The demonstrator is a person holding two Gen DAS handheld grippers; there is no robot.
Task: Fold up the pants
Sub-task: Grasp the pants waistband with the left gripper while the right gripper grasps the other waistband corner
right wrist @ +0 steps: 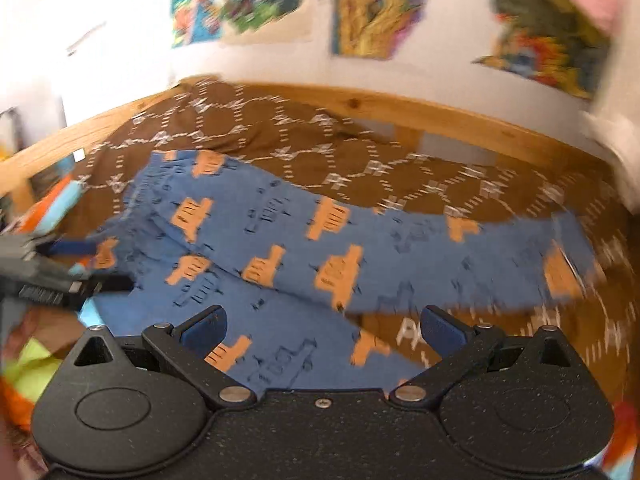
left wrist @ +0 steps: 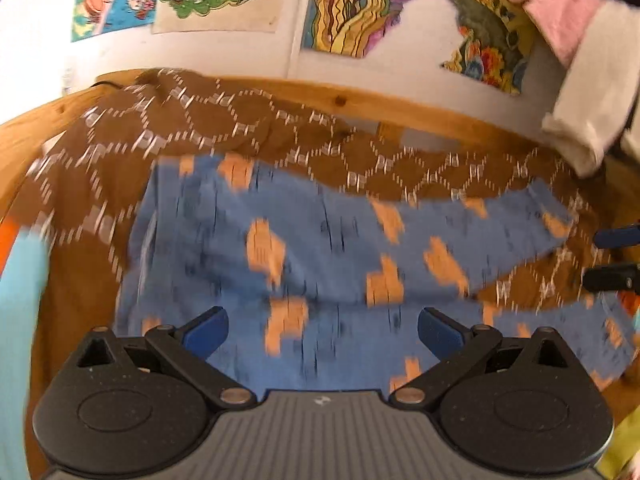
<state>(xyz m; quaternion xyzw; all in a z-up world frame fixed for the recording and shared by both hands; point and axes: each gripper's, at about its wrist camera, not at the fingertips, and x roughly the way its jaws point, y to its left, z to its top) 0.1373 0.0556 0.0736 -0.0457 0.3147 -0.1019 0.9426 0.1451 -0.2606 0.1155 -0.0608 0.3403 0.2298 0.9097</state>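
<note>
We've got both grippers, left (left wrist: 323, 330) and right (right wrist: 323, 328), spread wide, empty, pants (right wrist: 280, 248) at 12 o'clock.

The blue pants with orange hand prints (left wrist: 320, 248) lie spread across the brown diamond-patterned bedspread (left wrist: 100, 168), legs reaching toward its right edge. The wooden bed frame (left wrist: 400, 108) runs along the far edge, posters (left wrist: 360, 4) on the wall behind. The left gripper (left wrist: 323, 330) hovers over the pants' near part; the right gripper (right wrist: 323, 330) hovers over the near leg.
</note>
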